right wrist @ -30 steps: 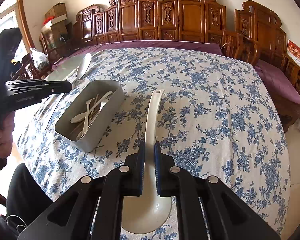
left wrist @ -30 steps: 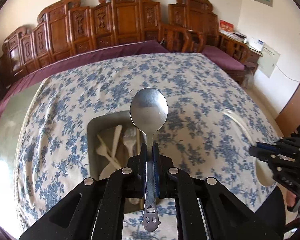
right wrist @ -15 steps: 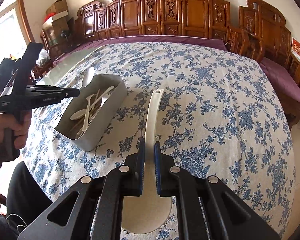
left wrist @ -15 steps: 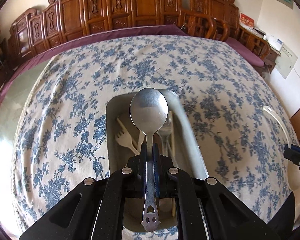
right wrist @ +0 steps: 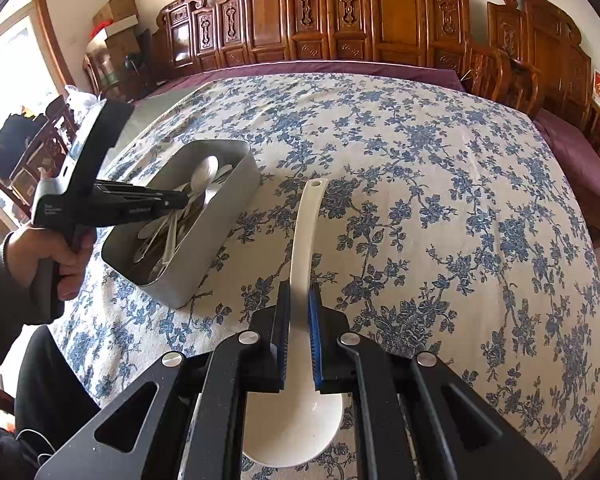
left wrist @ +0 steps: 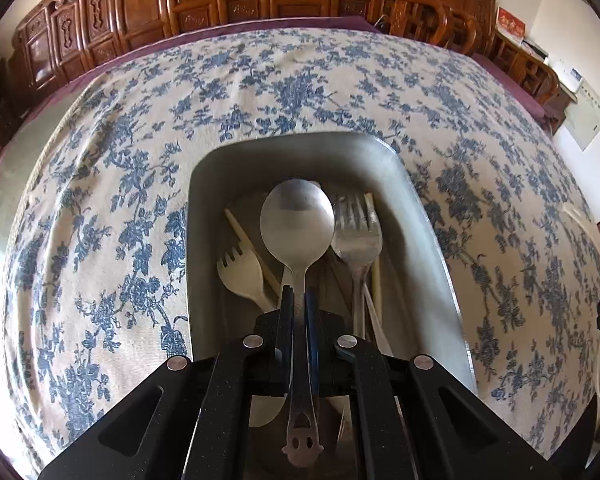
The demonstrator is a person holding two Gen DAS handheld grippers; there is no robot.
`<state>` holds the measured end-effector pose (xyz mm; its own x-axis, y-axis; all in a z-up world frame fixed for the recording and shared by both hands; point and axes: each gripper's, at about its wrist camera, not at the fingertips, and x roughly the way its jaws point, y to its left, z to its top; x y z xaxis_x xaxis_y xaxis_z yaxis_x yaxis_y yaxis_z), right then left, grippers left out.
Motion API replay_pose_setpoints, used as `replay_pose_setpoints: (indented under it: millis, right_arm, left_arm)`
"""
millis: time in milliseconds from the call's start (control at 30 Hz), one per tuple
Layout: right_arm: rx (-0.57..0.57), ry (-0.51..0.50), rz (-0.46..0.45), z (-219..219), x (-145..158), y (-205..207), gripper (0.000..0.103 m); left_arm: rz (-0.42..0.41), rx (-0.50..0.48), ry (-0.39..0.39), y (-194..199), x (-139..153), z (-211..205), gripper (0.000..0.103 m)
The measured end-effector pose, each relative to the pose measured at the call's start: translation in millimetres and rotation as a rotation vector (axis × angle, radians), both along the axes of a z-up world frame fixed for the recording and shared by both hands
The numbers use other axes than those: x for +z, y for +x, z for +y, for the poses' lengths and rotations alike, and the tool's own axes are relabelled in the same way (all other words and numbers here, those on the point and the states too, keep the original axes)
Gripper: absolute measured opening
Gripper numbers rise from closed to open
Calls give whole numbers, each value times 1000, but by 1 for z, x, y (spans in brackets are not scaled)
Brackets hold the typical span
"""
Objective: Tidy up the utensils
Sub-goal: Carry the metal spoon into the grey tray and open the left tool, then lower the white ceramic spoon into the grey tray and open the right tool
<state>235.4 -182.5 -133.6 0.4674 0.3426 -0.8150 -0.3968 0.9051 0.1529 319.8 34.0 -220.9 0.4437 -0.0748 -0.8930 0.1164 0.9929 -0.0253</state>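
My left gripper [left wrist: 299, 294] is shut on the handle of a metal spoon [left wrist: 297, 224], holding its bowl low inside the grey metal bin [left wrist: 206, 200]. The bin holds a metal fork [left wrist: 358, 236], a cream plastic fork [left wrist: 240, 274] and other cream utensils. In the right wrist view the left gripper [right wrist: 180, 199] reaches into the bin [right wrist: 220, 232] from the left. My right gripper [right wrist: 299, 294] is shut on the handle of a white ladle [right wrist: 302, 240], its bowl [right wrist: 296, 424] under the gripper body, over the floral tablecloth.
The round table carries a blue floral cloth [right wrist: 440, 200]. Carved wooden chairs [right wrist: 380, 16] line the far side. The person's hand [right wrist: 48, 252] holds the left gripper at the table's left edge. The white ladle shows at the right edge of the left wrist view [left wrist: 592, 240].
My left gripper has moved forward and down with the spoon, from above the table into the bin. My right gripper has kept its hold on the ladle, nearly still.
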Motion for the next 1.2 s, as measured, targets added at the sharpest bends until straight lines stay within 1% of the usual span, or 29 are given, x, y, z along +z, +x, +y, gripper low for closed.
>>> replay_pose_setpoints:
  millis: [167, 267, 467, 800, 1000, 1200]
  right_arm:
    - [14, -2, 0, 7, 1, 4, 11]
    - [26, 1, -9, 14, 5, 6, 11]
    - [54, 7, -23, 35, 13, 8, 11]
    - [127, 38, -48, 92, 29, 22, 11]
    - [154, 62, -25, 128, 26, 33, 11]
    - [165, 64, 4, 161, 10, 50, 11]
  left_arm:
    - [6, 7, 2, -1, 2, 2, 5]
    - [-23, 1, 4, -7, 12, 2, 6]
    - [-70, 15, -33, -23, 36, 14, 6]
    - [-140, 46, -58, -56, 70, 45, 6]
    - [-168, 65, -59, -71, 81, 63, 6]
    - [-179, 78, -59, -83, 84, 78, 6]
